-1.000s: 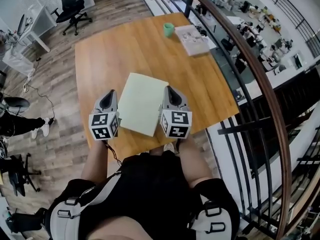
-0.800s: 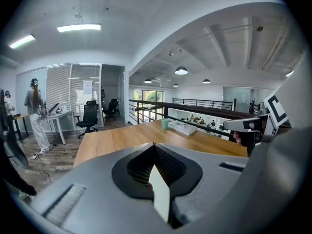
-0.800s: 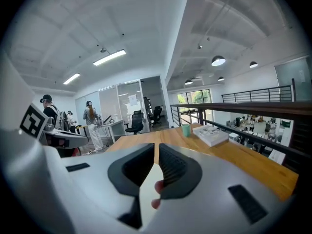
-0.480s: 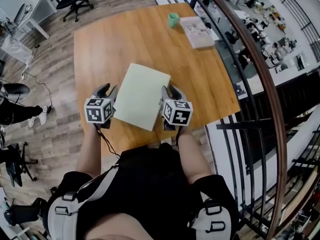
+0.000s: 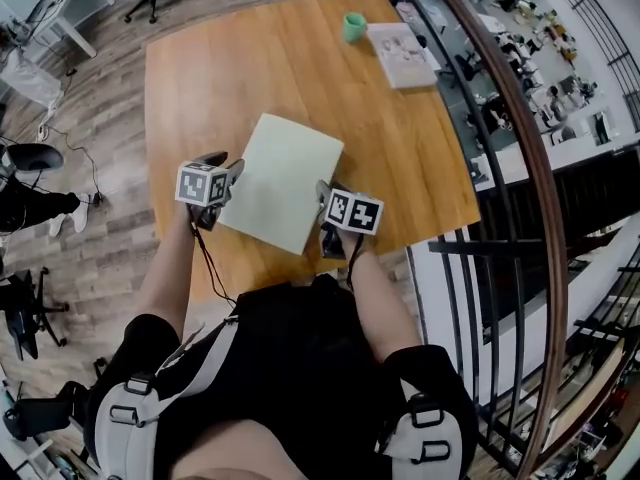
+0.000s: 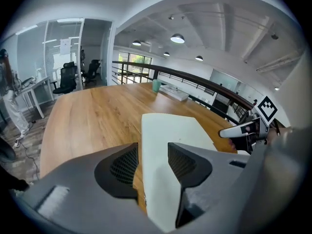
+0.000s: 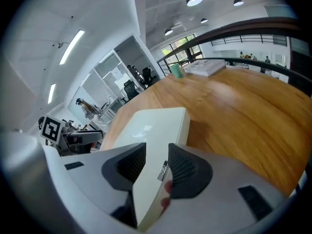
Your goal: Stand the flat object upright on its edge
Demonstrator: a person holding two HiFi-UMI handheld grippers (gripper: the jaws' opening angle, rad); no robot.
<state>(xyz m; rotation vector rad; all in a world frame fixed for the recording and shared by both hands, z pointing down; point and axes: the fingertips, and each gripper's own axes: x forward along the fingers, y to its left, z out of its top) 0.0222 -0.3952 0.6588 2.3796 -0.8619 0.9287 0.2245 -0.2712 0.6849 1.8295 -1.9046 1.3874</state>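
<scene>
Worktop [image 5: 300, 78]: wooden, light brown, running forward from under both tongs. Its near edge is just behind them.

Railing [image 5: 500, 118]: dark curved rail with bars, outboard of the right tongs [image 5: 327, 196], past the worktop's edge on that side.

Flat panel [image 5: 282, 180]: pale green, rectangular and thin. It sits between my two tongs and reaches forward from them, turned a little askew to the worktop's edges. As far as I can tell it lies flat on the worktop, broad face up, not on its edge.

Left tongs [image 5: 228, 165]: at the panel's left long side, near its middle, pointing forward and down. In the left gripper view the panel's edge runs between my two jaws. Bare wood shows between the outer jaw and the panel, and the inner jaw hangs over the panel's face. The jaws have just been opening and now stand released, pressing on nothing.

Right tongs: at the panel's right side, toward its near corner, also angled forward and down. In the right gripper view the panel's edge passes between the jaws with space on both sides. These jaws too have just been opening and are released. A small metal tab shows at the inner face of the outer jaw; I cannot tell whether it touches the panel.

Stack of papers [image 5: 403, 55]: well ahead of the right tongs, near the far corner of the worktop.

Cup [image 5: 354, 26]: small, green, upright, just beside the papers on their left and well ahead of both tongs.
</scene>
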